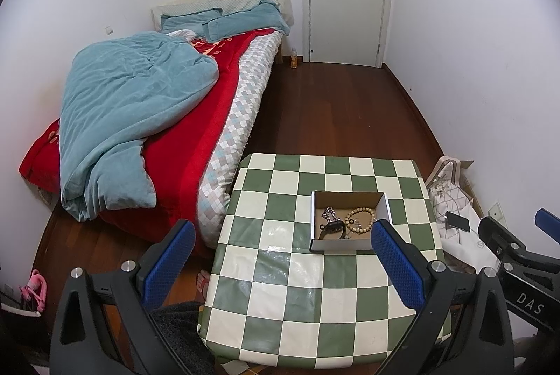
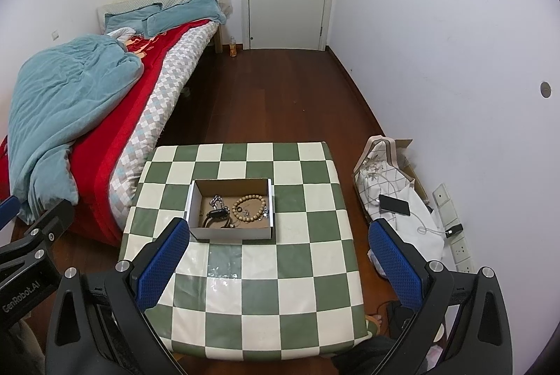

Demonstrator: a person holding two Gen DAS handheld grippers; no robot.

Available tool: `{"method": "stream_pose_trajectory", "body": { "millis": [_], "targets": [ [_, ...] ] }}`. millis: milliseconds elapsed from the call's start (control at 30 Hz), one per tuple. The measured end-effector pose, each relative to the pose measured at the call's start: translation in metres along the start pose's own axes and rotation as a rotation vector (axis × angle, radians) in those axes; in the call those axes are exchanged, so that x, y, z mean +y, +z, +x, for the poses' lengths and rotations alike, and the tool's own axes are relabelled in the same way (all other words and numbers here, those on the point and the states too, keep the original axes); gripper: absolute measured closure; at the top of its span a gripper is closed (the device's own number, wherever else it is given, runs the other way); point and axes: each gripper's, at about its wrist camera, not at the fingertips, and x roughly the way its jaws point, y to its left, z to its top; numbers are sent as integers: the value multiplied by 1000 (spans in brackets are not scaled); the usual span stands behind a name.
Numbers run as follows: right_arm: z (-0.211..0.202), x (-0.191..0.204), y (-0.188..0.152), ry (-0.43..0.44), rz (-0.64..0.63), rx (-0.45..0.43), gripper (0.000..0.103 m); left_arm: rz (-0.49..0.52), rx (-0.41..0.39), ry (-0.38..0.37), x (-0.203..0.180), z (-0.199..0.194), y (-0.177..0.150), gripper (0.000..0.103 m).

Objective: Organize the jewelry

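- Several pieces of jewelry lie together in a shallow cardboard box (image 2: 231, 210) on the checkered table (image 2: 245, 287): a wooden bead bracelet (image 2: 249, 209) at the box's 3 o'clock side, a metal chain (image 2: 216, 201) toward 10 o'clock, and a dark watch or band (image 2: 215, 214) toward 7 o'clock, touching or overlapping the chain.
- Both claws are released and hold nothing. The left gripper (image 1: 283, 256) and the right gripper (image 2: 278, 250) hang above the near half of the table with fingers spread wide, the box at about 12 o'clock from each.
- Handling, as a judgement: all of it is light. The bead bracelet looks like a loose ring of hard, round, smooth beads, so it should sag when lifted; pinching across two or three beads at its free edge seems safest. The chain is limp and thin, likely to slip or snag on the dark band; take it where the links bunch. The band looks stiffer; grip across its strap.
- The low box walls may crowd the wide fingers, and the box itself could slide.
- The right wrist view shows a small dark ring (image 2: 237, 209) inside the bracelet loop, and a phone (image 2: 394, 204) on white cloth at 3 o'clock of the table.
- The left wrist view shows more of the bed (image 1: 140, 116) at 10 o'clock, and the right gripper's body at its 4 o'clock edge.
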Motion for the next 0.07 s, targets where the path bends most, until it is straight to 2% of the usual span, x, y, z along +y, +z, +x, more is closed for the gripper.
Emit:
{"method": "stream_pose_trajectory", "body": {
  "millis": [67],
  "targets": [
    [0,0,0,-2,-1,-1,0,-4,-1,-3,1,-2,1,0]
  ]
}}
